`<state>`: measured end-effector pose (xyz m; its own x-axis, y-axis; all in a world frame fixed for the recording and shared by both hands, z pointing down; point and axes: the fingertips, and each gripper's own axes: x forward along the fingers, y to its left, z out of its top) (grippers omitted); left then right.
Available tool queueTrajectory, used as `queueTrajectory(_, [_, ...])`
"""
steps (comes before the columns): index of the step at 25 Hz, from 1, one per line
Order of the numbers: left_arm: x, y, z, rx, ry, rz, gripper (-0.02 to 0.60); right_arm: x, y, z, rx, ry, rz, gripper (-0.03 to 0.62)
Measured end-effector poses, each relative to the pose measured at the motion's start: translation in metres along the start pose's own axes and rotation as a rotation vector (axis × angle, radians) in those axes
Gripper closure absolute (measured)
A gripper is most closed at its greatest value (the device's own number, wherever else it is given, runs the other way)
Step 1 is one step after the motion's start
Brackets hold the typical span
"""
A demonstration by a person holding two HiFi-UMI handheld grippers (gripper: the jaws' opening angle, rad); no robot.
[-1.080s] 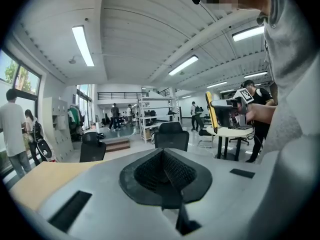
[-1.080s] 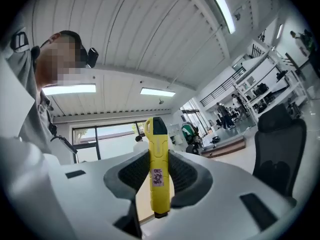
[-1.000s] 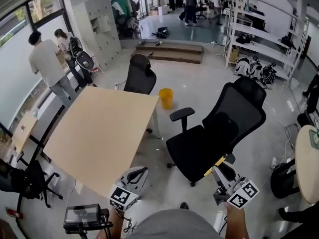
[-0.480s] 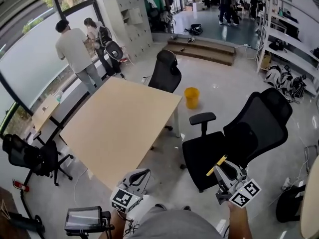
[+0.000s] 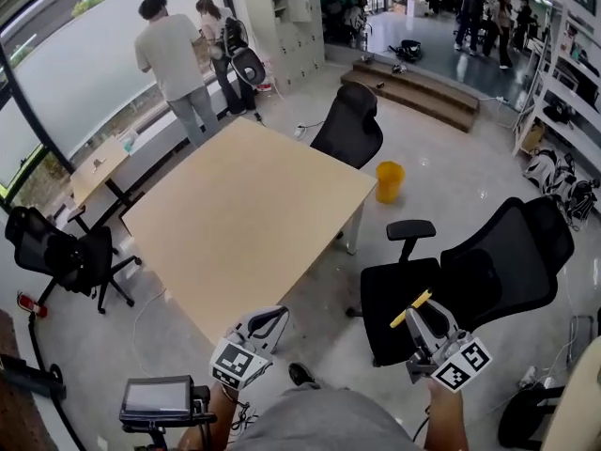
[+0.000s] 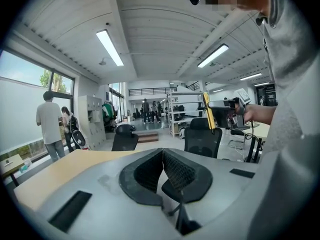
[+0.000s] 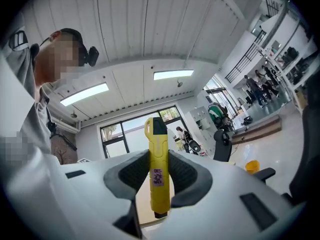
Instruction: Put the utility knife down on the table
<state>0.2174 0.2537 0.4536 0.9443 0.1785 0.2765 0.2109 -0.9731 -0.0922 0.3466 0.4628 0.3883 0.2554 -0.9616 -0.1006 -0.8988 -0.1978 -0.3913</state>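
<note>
Right gripper (image 7: 159,178) is clamped on the yellow utility knife (image 7: 157,164) mid-body, long axis in line with the jaws, dark-capped end sticking out past the fingertips. In the head view it's held in the air off the worktop's (image 5: 244,214) near right edge, in front of the black office chair (image 5: 488,271), free end angled up-left. Left gripper (image 6: 162,170) has its jaws closed together with nothing between, just off the worktop's near corner.

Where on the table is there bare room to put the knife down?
The whole table shows bare, from its near corner by the left gripper to its far corner by the black chair. The crowding is beside it: an office chair stands by the right gripper holding the utility knife.
</note>
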Motion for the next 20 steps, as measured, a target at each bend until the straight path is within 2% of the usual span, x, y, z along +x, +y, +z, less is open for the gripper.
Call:
queueTrajectory(4, [0.009,0.028,0.004,0.003,-0.04,0.002,0.575,0.027,0.001,0.013,-0.029,-0.003,0.001,0.477])
queueTrajectory(8, [0.014,0.062,0.022,0.01,-0.091,0.026,0.575,0.057,0.004,0.028,-0.053,-0.008,0.011,0.477])
queueTrajectory(14, [-0.009,0.112,0.036,0.015,-0.114,0.097,0.576,0.118,0.023,0.041,-0.083,0.035,0.086,0.477])
queueTrajectory(18, [-0.029,0.143,0.029,0.009,-0.122,0.145,0.577,0.158,0.039,0.035,-0.108,0.049,0.14,0.477])
queueTrajectory(20, [-0.027,0.154,0.022,0.009,-0.114,0.177,0.577,0.172,0.03,0.027,-0.091,0.055,0.168,0.477])
